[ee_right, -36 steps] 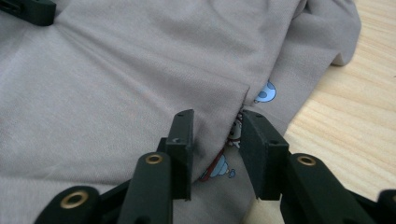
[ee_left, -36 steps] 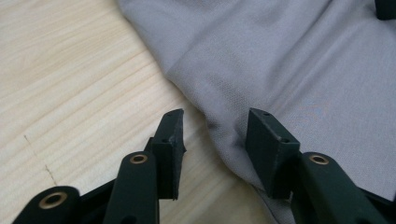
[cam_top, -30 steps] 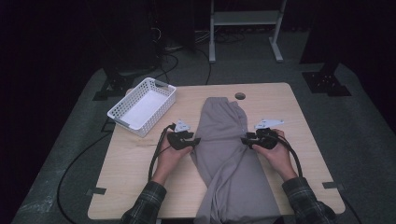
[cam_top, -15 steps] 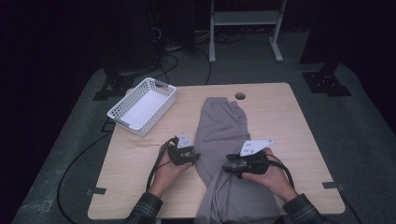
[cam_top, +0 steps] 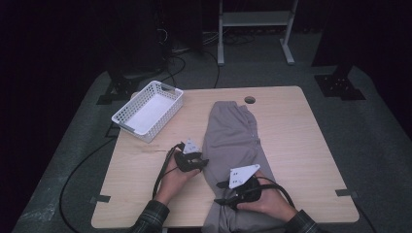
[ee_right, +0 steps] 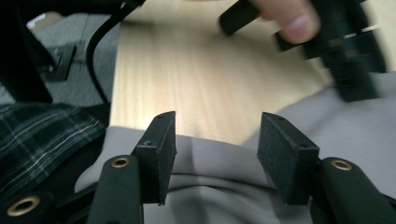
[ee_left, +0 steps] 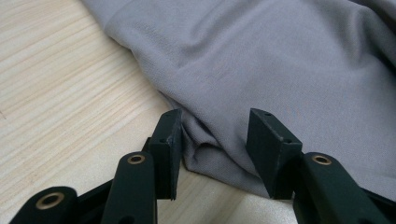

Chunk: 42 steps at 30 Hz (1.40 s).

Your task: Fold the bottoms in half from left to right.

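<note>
A grey garment (cam_top: pixel 233 141) lies lengthwise on the wooden table (cam_top: pixel 291 126), its near end hanging over the front edge. My left gripper (cam_top: pixel 203 162) sits at the garment's left edge. In the left gripper view the jaws of this gripper (ee_left: pixel 215 135) stand apart, with the folded cloth edge (ee_left: pixel 261 60) between them and unpinched. My right gripper (cam_top: pixel 217 193) lies over the garment's near part, pointing left. Its jaws (ee_right: pixel 215 135) have just been opening and stand apart above the cloth (ee_right: pixel 355 135), gripping nothing.
A white slotted basket (cam_top: pixel 148 109) stands at the table's back left. A round cable hole (cam_top: pixel 249 100) sits near the far edge. In the right gripper view the other hand and its gripper (ee_right: pixel 336 42) are close ahead, a plaid sleeve (ee_right: pixel 42 135) at left.
My right gripper has left the garment's right edge, moved leftwards and nearer across the cloth, and its jaws have spread. The left gripper shifted slightly nearer, then held still.
</note>
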Available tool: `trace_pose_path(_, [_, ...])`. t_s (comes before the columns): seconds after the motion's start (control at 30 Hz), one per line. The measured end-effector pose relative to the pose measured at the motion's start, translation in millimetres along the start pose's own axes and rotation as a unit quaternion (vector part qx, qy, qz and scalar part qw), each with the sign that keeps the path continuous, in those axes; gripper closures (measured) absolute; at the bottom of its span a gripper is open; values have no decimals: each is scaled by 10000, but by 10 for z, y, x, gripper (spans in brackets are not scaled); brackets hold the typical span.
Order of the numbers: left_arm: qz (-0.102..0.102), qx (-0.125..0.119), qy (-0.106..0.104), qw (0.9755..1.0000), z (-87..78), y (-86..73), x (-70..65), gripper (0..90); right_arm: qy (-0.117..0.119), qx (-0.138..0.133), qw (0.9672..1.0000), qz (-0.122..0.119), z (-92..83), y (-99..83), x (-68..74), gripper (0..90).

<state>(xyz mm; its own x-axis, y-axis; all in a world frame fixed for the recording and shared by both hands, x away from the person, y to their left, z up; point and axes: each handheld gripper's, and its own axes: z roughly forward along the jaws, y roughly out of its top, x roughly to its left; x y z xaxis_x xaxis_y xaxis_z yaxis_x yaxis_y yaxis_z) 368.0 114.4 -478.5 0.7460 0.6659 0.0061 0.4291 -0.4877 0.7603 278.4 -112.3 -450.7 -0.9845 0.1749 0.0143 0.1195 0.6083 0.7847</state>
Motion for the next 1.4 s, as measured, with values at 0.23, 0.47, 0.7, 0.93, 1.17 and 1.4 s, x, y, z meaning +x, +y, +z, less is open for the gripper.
trace_pose_path(0.23, [48,-11,21,10000,2,3,-8,549,209,421,9984,-323,240,-26,164,468])
trace_pose_path(0.47, [44,-20,10,10000,4,1,-3,550,319,579,9973,-317,313,-79,185,579])
trace_pose_path(0.7, [17,-32,1,10000,8,-2,-2,551,550,535,9969,-148,297,-103,193,875])
trace_pose_path(0.93, [38,-53,5,10000,11,-2,-1,551,353,503,9981,42,186,-54,181,889])
trace_pose_path(1.17, [35,-51,-6,10000,12,-5,3,550,-5,122,9992,379,-239,-131,74,891])
trace_pose_path(1.4, [48,-43,3,10000,12,-3,2,551,-365,75,9969,689,-634,-373,80,891])
